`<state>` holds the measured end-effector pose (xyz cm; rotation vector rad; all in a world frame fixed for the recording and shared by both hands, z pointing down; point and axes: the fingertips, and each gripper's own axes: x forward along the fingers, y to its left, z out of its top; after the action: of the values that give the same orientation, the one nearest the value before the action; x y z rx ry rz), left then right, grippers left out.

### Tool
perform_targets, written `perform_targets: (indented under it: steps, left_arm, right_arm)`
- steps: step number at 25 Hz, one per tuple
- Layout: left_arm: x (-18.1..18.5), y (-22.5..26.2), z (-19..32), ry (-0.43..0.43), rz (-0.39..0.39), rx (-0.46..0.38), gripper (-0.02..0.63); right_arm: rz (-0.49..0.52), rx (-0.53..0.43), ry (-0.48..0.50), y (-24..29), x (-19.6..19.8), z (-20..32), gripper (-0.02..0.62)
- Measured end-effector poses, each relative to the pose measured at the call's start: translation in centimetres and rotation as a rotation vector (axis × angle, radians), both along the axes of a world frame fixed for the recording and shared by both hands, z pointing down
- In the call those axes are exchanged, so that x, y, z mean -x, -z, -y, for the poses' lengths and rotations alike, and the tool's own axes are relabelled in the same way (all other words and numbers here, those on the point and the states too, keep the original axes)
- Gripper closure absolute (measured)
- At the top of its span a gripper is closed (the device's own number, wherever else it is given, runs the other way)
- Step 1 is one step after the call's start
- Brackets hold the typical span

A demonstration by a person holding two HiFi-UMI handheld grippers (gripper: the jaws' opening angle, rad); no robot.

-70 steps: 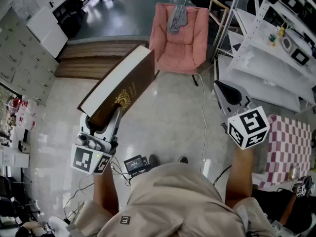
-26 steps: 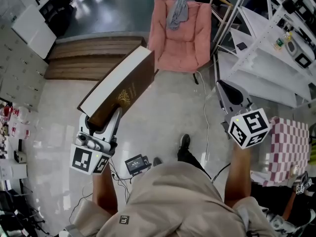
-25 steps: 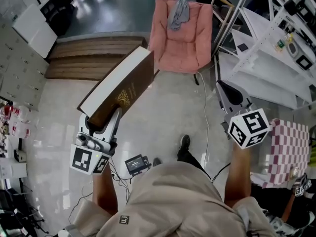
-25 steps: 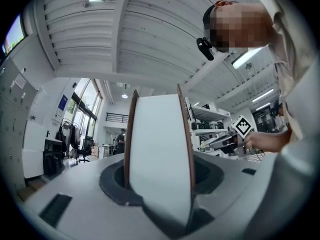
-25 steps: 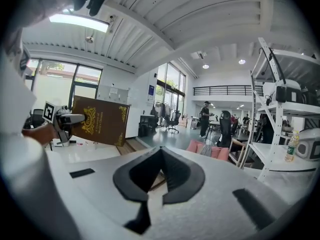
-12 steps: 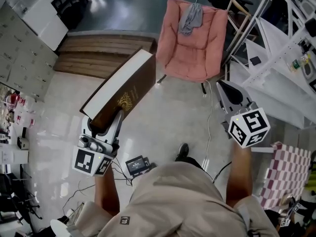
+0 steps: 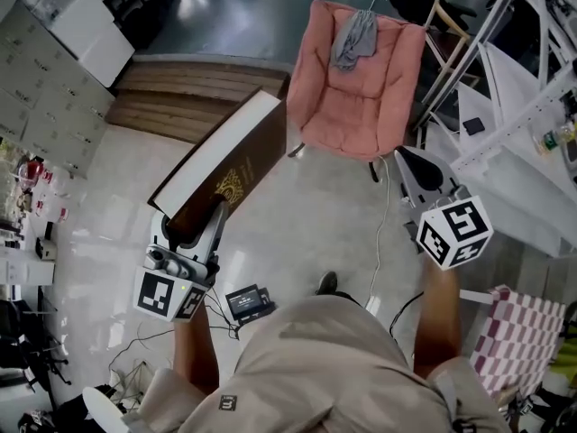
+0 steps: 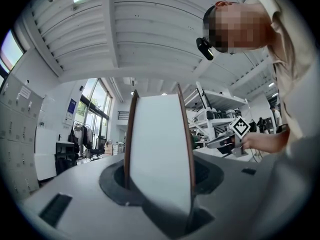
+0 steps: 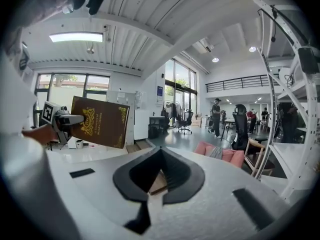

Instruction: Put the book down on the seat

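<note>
The armchair has slid lower and grown larger in my head view over the last few seconds, and the checked cloth has dropped to the bottom-right corner. I read that as the person walking toward it. The carry itself has not changed.

The left gripper still has its fingers clamped on the lower end of the book, one on each brown cover. The left gripper view shows the pale page block standing straight up between them. The book sticks out ahead and up to the right, tilted, with its far corner overlapping the wooden platform in my view. It is in the air, near the chair's left arm but not over the seat yet.

The right gripper hangs out to the side with its fingers closed tip to tip on nothing; its own view shows only floor through the gap behind the tips.

So the approach is well along and the placing has not begun. The seat cushion looks bare (the grey garment is draped over the backrest, not down on the cushion), so I judge the landing spot free. A white cable trails across the floor toward the chair, and I would mind that underfoot.
</note>
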<state>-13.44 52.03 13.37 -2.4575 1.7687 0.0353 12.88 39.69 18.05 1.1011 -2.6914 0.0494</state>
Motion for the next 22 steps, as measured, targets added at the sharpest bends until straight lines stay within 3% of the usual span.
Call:
perform_targets:
  steps: [10,22]
  left_arm:
    - [-4.8,0.1,3.2,0.004,-0.01,0.021,0.382]
    - [-7.0,-0.8,10.4,-0.113,0.001,0.035,0.382]
  right_arm:
    - [0.027,0.009,0.008,-0.4,-5.2,3.4,0.604]
    - [0.024,0.025,-0.111,-1.5,-8.9,5.8,0.604]
